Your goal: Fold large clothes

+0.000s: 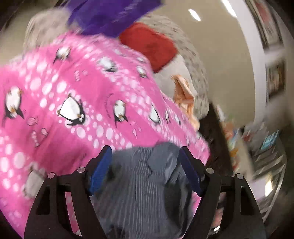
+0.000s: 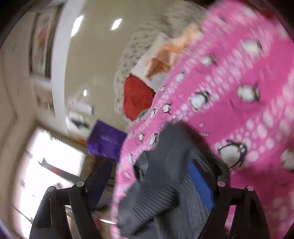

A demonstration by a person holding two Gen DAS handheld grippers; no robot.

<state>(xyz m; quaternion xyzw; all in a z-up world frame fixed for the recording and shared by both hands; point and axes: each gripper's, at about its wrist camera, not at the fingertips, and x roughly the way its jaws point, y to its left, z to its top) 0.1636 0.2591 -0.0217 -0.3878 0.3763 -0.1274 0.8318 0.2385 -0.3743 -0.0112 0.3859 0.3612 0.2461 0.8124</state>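
A: What has the left gripper (image 1: 145, 172) got?

B: Its black fingers with blue pads (image 1: 100, 171) stand fairly wide apart, and a bunched grey ribbed garment (image 1: 139, 183) fills the gap between them. The cloth touches both pads, but whether they actually pinch it I cannot tell through the blur.

A: And the right gripper (image 2: 152, 176)?

B: Much the same. The grey ribbed cloth (image 2: 161, 180) lies draped between its fingers and against the right blue pad (image 2: 201, 185); the left finger is partly hidden behind a pink edge. I cannot tell whether it grips.

A: Where does the garment sit?

B: On a pink fleece blanket printed with penguins and white dots (image 1: 73, 103), near that blanket's lower right corner in the left view. In the right view the blanket's dotted hem (image 2: 125, 171) curls up beside the grey cloth.

A: What lies around the edges?

B: Past the blanket's far edge, a red cushion (image 1: 150, 47), a purple cloth (image 1: 110, 16), an orange scrap of fabric (image 1: 183, 95) and a speckled cream blanket (image 1: 191, 60). To the right of the blanket's edge the surface drops away to a dark gap and cluttered shelves (image 1: 262, 152). The right view shows a beige ceiling (image 2: 99, 60) and a bright window (image 2: 51, 161) on its left side.
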